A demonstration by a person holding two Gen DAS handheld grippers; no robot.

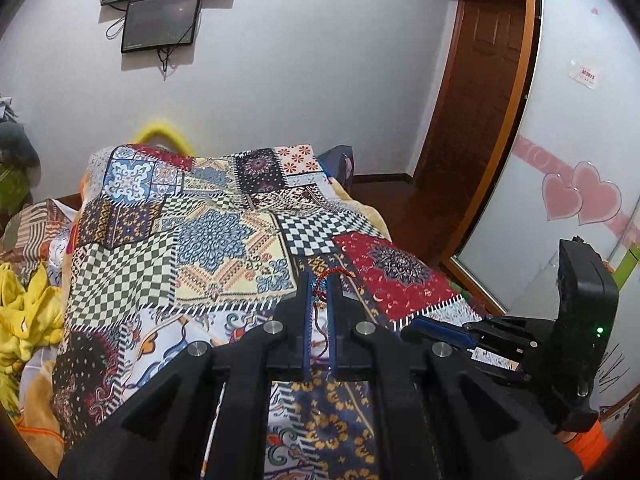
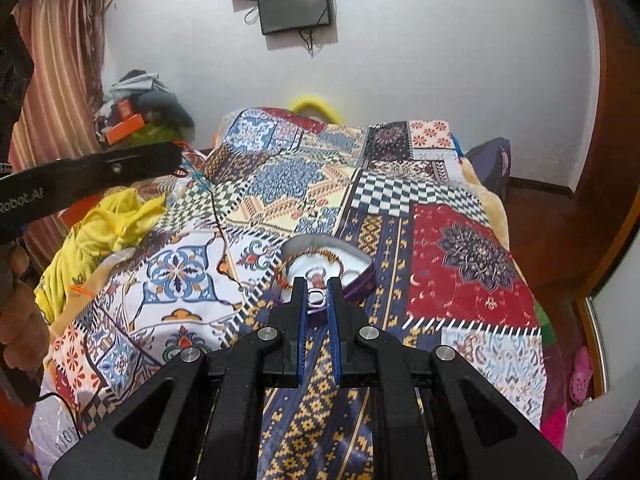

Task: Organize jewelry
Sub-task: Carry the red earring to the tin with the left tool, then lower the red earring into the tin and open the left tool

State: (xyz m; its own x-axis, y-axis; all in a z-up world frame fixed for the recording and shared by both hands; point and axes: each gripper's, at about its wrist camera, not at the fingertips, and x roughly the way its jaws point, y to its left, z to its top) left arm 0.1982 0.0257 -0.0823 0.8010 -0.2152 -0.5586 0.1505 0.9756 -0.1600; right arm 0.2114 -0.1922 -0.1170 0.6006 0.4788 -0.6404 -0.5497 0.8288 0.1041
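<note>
Left gripper: black frame w/ blue finger pads, clenched on a red braided string bracelet. Cord loops out past the fingertips and trails back down between the pads. Gripper is held up off the patchwork quilt, multicolour cotton w/ checker, floral and red medallion panels, spread over the bed.

Right gripper: same black/blue build, fingers pinched on a small silver rectangular clasp at the near rim of a round purple jewelry box w/ white lining. Box sits on the quilt, on the navy/gold stripe just left of the red medallion panel. Inside the box: an orange-and-brown beaded bracelet draped across the white lining, one end hanging over the left rim. Can't tell if the clasp belongs to the box or to a strap lying on it.

From the right wrist view, left gripper sits far left of the box, well apart, above the quilt's left edge, red cord visible at its tip.

Rel. to the quilt: crumpled yellow cloth touching its left edge, two dark wall-mounted screens on the white wall beyond the far end, brown wooden door to the right.
</note>
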